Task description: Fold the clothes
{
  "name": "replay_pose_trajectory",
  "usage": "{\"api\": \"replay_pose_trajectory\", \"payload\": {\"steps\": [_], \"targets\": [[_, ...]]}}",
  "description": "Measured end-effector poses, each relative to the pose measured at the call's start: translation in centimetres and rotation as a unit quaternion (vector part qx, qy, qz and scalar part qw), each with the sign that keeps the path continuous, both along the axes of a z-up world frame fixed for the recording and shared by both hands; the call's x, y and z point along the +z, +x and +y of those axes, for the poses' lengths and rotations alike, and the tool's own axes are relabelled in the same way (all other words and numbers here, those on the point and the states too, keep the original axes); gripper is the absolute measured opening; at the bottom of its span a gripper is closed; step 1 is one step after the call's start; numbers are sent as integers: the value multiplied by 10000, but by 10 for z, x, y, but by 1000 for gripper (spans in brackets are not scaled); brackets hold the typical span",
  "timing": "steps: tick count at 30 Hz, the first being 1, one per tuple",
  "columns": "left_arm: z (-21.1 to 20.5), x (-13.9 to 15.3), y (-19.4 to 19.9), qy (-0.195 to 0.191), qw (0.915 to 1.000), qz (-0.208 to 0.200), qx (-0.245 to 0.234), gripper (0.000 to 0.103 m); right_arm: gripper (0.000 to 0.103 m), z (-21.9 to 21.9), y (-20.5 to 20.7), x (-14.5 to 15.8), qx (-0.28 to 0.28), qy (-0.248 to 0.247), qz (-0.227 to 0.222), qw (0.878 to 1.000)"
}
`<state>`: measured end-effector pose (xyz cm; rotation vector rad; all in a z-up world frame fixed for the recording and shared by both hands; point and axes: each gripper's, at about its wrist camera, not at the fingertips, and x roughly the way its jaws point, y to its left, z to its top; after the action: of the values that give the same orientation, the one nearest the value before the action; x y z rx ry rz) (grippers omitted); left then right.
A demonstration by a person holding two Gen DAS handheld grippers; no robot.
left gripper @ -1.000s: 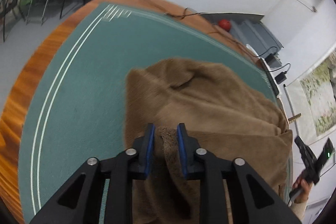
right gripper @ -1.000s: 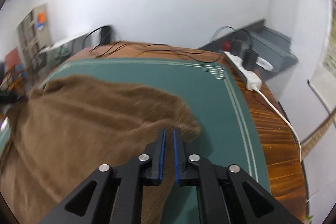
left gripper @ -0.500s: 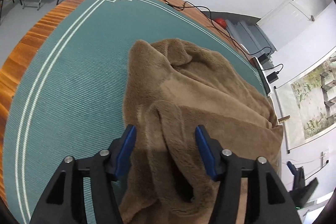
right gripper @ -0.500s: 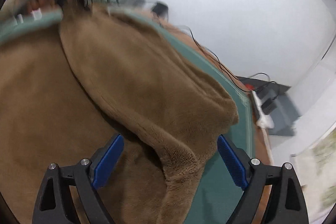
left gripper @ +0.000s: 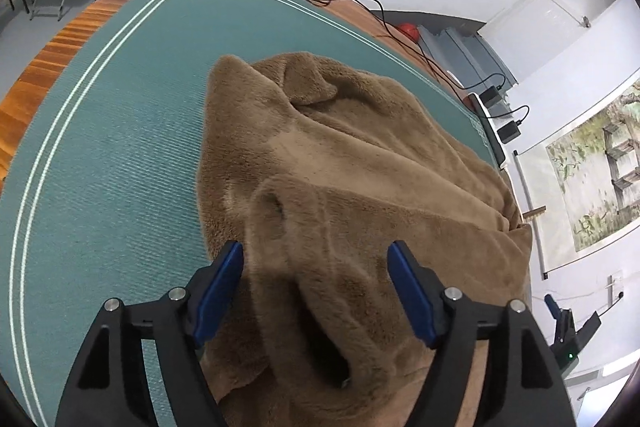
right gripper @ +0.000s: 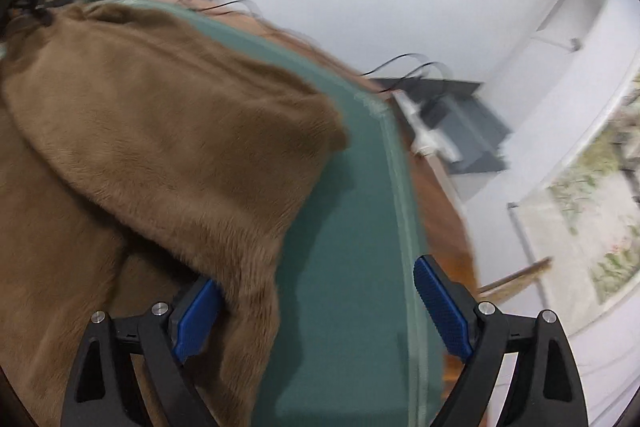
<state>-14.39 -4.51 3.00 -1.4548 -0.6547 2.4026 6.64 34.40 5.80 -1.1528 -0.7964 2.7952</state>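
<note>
Brown fleece garment (left gripper: 360, 187) on green mat (left gripper: 120, 147): one flap folded over, still lumpy; more folds left. Left gripper (left gripper: 316, 287) jaws opening astride a ridge, no clamp; right gripper (right gripper: 316, 307) jaws apart at garment's mat-side edge.

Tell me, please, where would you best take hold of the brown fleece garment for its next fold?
Probably the brown fleece garment at the folded sleeve's thick edge, approached from the bare green mat side: that edge lies raised and free beside the right gripper, whose jaws stand open.

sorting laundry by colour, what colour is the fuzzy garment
Plain brown garment, clearest in the left wrist view.
</note>
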Motion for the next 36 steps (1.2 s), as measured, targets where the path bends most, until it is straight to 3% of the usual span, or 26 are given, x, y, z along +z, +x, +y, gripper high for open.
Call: {"api": "replay_pose_trajectory", "payload": {"steps": [2,5,7,9,13,16,17,18,21,23,27,31,35,36], "targets": [[2,-1,-1,-25,10000,11,-21,78,92,0,3,4,270,-364,-215,9987],[1,0,-2,-100,9999,20,-23,76,93,8,5,28,636,-1479,-257,9866],[2,2,-2,-245,9997,6,20,54,93,16,-2,44,813,-2383,-288,9673],[3,3,-1,-378,9993,4,70,43,93,25,-19,52,801,-3089,-302,9472],[5,11,5,-442,9989,131,86,33,93,28,-70,42,257,-3025,-312,9523],[8,20,6,-461,9986,263,27,28,92,31,-115,20,-283,-2932,-671,9533],[9,23,7,-464,9985,307,5,28,81,32,-128,11,-404,-2944,-801,9515],[10,25,6,-450,9984,342,-12,27,55,32,-136,3,-423,-3015,-946,9478],[10,33,2,-309,9984,469,-27,21,29,31,-135,2,-367,-3130,-918,9446],[9,39,1,-183,9981,585,-23,17,17,36,-126,15,-382,-3157,-600,9462],[15,57,2,58,9947,1005,-188,16,17,56,-111,34,-636,-3225,-45,9444],[35,52,-10,-455,9926,1071,-354,16,17,66,-112,28,-903,-3242,-21,9417],[40,12,-40,-758,9960,391,-270,17,18,63,-120,9,-1029,-3133,-264,9437],[40,1,-46,-820,9960,210,-271,21,23,60,-126,4,-1020,-3067,-390,9455]]}}
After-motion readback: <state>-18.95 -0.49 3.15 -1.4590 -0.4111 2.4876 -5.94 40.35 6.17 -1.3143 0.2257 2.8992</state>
